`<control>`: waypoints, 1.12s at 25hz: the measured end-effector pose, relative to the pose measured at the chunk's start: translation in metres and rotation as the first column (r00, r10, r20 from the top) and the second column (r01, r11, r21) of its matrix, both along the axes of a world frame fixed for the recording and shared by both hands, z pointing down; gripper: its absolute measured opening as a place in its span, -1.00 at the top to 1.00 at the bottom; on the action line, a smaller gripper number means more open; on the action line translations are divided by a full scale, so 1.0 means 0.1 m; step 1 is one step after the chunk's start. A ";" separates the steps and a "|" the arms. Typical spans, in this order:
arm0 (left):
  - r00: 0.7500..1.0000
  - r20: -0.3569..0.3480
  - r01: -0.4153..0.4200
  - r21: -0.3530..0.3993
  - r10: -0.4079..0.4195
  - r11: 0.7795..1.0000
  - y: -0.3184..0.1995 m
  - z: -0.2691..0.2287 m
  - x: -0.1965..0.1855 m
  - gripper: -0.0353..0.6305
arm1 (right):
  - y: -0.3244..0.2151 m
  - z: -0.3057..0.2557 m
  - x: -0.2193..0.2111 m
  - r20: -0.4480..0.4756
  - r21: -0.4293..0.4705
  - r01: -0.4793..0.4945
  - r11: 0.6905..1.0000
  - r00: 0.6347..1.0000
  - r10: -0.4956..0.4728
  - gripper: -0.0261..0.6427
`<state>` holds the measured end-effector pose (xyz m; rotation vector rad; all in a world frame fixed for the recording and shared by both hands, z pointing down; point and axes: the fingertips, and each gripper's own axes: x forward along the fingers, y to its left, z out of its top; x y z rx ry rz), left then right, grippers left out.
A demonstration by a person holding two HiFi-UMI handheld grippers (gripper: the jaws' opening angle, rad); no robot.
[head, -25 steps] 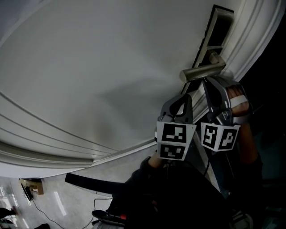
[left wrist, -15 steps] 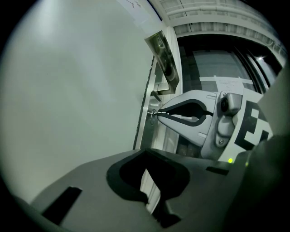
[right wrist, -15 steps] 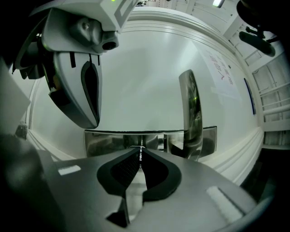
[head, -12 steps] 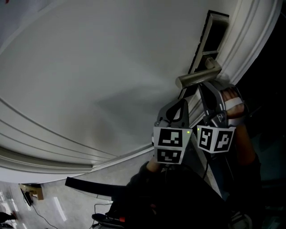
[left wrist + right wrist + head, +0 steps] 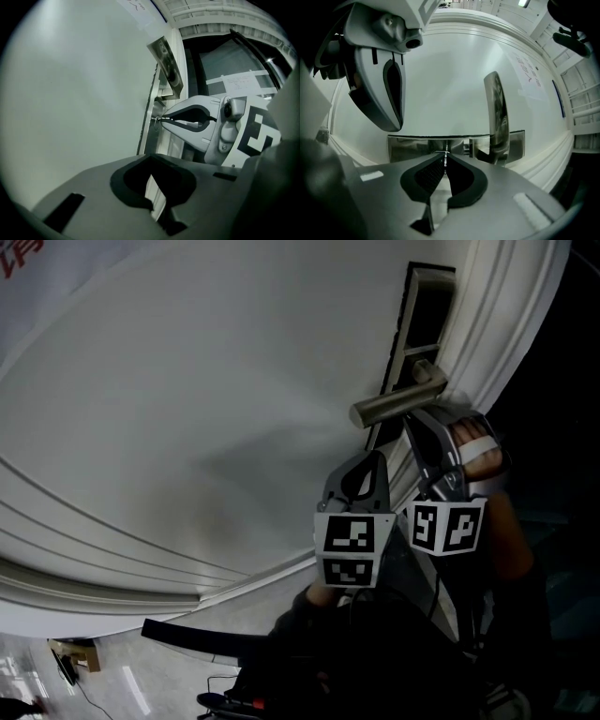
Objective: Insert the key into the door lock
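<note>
Because the key [image 5: 446,157] is a thin blade, the right gripper [image 5: 445,163] has its jaws pressed tight on it, edge-on and pointing straight ahead, so that it cannot twist as it meets the lock plate [image 5: 412,144]; that shiny strip lies right at the key's tip, close by the door handle [image 5: 497,112]; whether the tip has entered the keyhole I cannot tell, though it looks to be at the very mouth of it; the left gripper [image 5: 151,160] has its jaws drawn together on nothing; it hangs just beside the right one and off the lock, probably parked there so the line to the keyhole is free; the white door [image 5: 187,409] fills everything behind
</note>
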<state>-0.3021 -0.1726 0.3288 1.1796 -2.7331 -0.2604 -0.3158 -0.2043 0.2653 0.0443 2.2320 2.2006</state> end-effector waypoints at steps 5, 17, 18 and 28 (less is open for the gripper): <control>1.000 0.005 -0.002 0.000 0.002 1.000 -0.01 -0.01 0.06 0.89 | 0.00 -0.01 0.00 -0.012 -0.013 0.002 1.000 1.000 -0.003 0.89; 0.998 0.007 0.061 0.004 -0.061 0.998 0.35 -0.05 0.01 0.89 | -0.08 -0.03 0.21 -0.011 -0.408 -0.023 0.913 1.000 0.020 0.86; 0.998 0.011 0.069 0.003 -0.069 0.998 0.39 -0.05 0.00 0.89 | -0.08 -0.06 0.26 -0.005 -0.467 -0.006 0.884 1.000 0.004 0.86; 0.985 0.138 0.108 -0.005 -0.106 0.994 0.73 -0.45 0.02 0.89 | 0.19 -0.31 0.57 0.107 -0.952 0.147 0.267 0.982 -0.157 0.92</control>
